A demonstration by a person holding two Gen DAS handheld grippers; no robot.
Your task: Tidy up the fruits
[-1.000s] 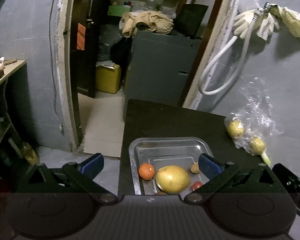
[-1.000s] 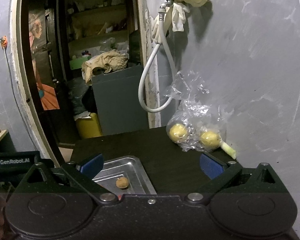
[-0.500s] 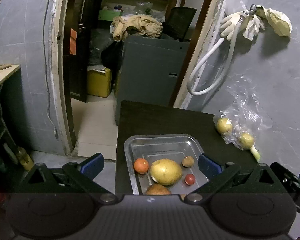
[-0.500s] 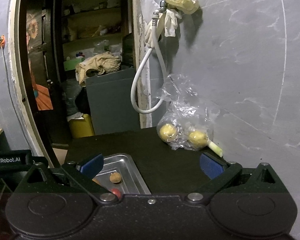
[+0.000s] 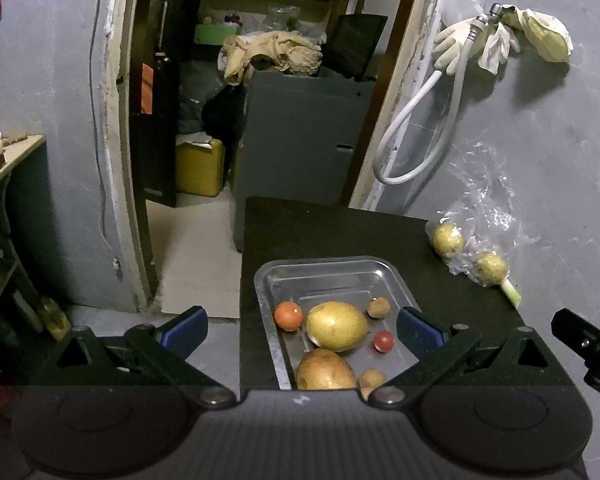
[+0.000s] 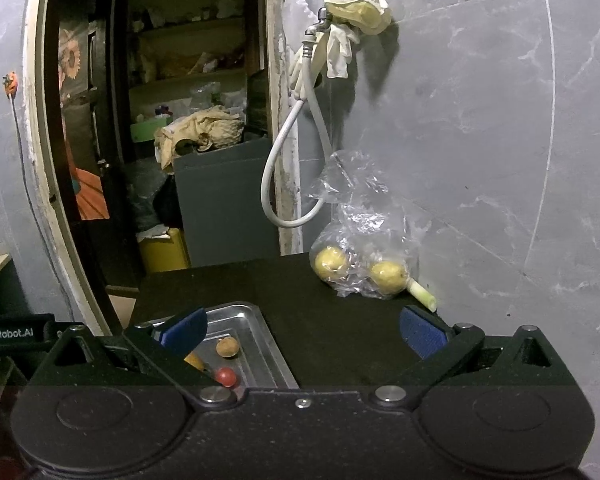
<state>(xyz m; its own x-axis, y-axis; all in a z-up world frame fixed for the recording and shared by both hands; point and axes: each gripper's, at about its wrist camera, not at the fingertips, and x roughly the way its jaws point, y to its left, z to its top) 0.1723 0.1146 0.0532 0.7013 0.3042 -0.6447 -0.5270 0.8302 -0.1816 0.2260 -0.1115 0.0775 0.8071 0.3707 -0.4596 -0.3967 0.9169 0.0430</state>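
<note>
Hovering low over the near end of the bench (image 5: 332,232), both tongs stand wide and hold nothing: left tongs (image 5: 302,326) over the metal tray (image 5: 392,276), right tongs (image 6: 304,330) over bare dark surface with the tray edge (image 6: 256,320) just inside its left finger.

Nearest to the left tongs, partly under its body: a brown oval fruit (image 5: 326,370) and a small brown one (image 5: 371,378). Just ahead between the fingers, a large yellow fruit (image 5: 337,326), an orange-red one (image 5: 288,315) to its left, a small red one (image 5: 383,341) and a small brown round one (image 5: 379,307) to its right. All lie loose in the tray.

Handling, as a guess: the big yellow and brown pieces look firm and fairly heavy, smooth-skinned, likely to roll on the steel; take across the widest middle, with gentle squeeze. Small red one probably soft, easily bruised; light pinch at centre.

Farther ahead and right of both tongs, against the wall: a thin clear plastic bag (image 6: 360,216) with two yellow fruits (image 6: 331,263) and a pale green stalk (image 6: 420,292) sticking out. Bag will be slippery, crinkly, shapeless; grip the loose upper film or a fruit through it.

View differences: left wrist shows nearly the whole tray contents; right wrist sees only the round brown and red pieces plus a sliver of yellow, but gives the clearer look at the bag. Right tongs' tip shows at the left view's right edge.
</note>
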